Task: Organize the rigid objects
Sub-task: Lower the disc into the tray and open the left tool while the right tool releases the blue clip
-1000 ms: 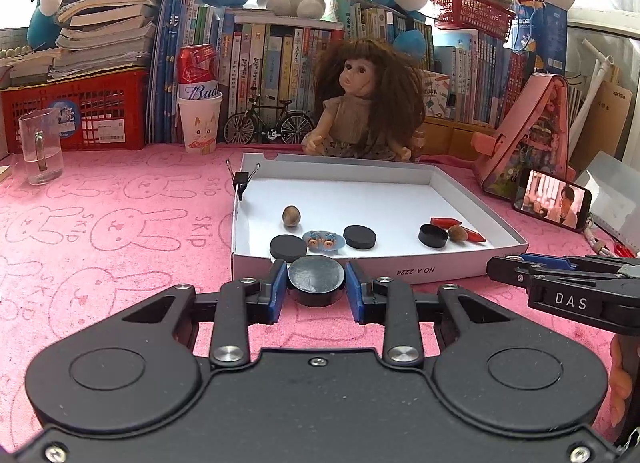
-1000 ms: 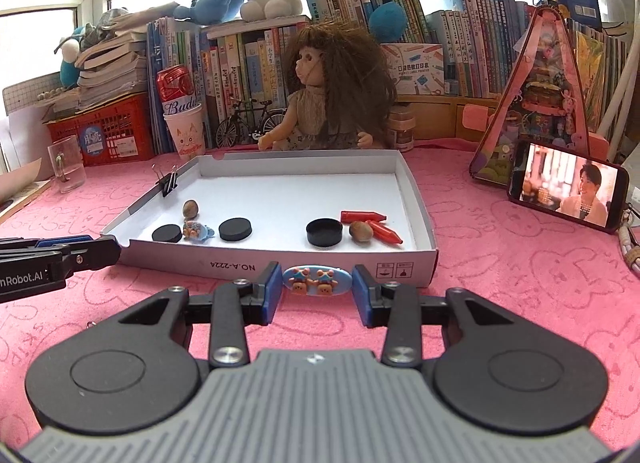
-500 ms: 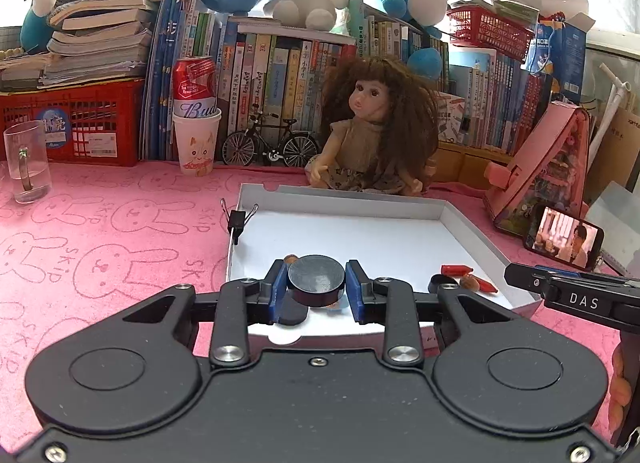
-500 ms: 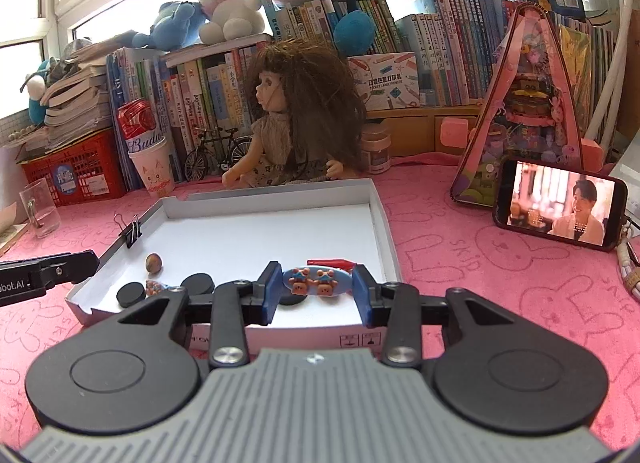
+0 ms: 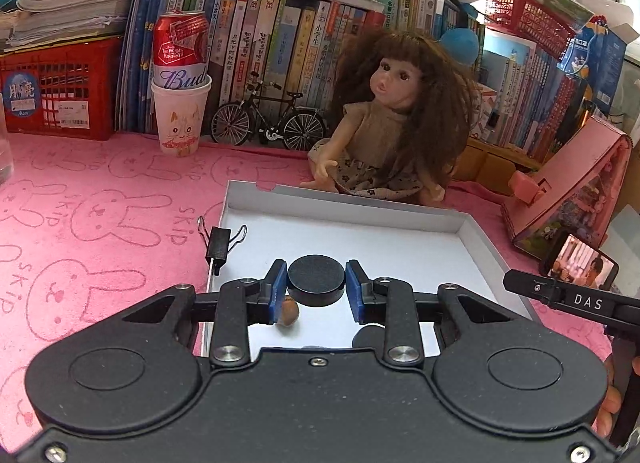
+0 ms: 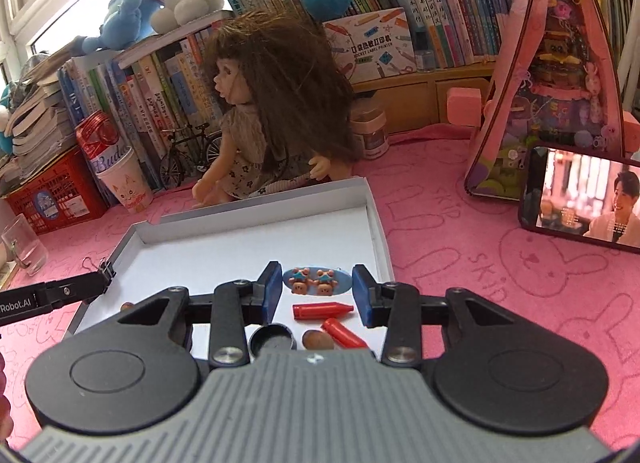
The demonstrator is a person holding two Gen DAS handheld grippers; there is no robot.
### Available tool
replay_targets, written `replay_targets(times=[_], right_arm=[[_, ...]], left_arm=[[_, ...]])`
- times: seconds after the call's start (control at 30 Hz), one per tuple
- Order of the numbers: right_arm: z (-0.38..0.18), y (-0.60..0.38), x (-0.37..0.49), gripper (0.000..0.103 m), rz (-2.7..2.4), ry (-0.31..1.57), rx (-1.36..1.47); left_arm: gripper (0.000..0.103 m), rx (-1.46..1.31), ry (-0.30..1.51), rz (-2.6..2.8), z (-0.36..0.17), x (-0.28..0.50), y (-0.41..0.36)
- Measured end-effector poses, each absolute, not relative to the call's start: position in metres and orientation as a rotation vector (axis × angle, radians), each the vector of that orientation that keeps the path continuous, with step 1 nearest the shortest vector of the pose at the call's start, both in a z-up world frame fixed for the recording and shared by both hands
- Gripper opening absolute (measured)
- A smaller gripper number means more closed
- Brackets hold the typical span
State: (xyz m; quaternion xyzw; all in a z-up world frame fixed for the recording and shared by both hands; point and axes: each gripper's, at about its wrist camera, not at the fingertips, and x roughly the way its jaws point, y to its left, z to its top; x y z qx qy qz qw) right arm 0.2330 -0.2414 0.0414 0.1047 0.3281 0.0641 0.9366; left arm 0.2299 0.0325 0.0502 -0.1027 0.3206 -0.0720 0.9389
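My left gripper (image 5: 316,286) is shut on a black round disc (image 5: 316,279), held over the white shallow box (image 5: 344,207). Below it a brown nut (image 5: 289,311) lies on the box floor, and part of another black disc (image 5: 366,337) shows under the right finger. My right gripper (image 6: 316,287) is shut on a blue oval clip with two small bears (image 6: 316,281), also above the white box (image 6: 256,211). Under it lie two red crayons (image 6: 322,310), a brown nut (image 6: 317,339) and a black cap (image 6: 272,339). The left gripper's tip (image 6: 60,293) reaches in at the box's left wall.
A doll (image 5: 396,123) sits just behind the box. A binder clip (image 5: 219,245) grips the box's left wall. A phone (image 6: 580,199) and pink toy house (image 6: 552,75) stand to the right; a paper cup with a can (image 5: 181,91), books and red baskets line the back.
Both grippers have moved forward from in front of the box to over its floor, each keeping its object. The doll and the box's far wall now look closer.
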Motion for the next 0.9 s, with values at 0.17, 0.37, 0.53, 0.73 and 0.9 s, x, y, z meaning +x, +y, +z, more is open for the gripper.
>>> replay_targets(times=[0.17,0.37,0.53,0.73,0.9], right_arm=[[0.032,-0.243,0.253,0.044,0.102,0.701,0.237],[0.024,-0.235,0.266,0.044,0.096,0.722,0.194],[0.016,-0.229,0.27,0.044,0.087,0.735,0.172],[0.011,-0.224,0.273,0.044,0.077,0.749,0.137],[0.008,-0.22,0.273,0.044,0.072,0.753,0.108]], left_arm=[[0.03,-0.153,0.679,-0.117,0.04,0.25,0.021],[0.03,-0.123,0.697,-0.096,0.029,0.263,0.013],[0.03,-0.101,0.716,-0.083,0.021,0.269,0.009],[0.03,-0.086,0.736,-0.072,0.016,0.273,0.007],[0.03,-0.062,0.759,-0.067,0.011,0.274,0.004]])
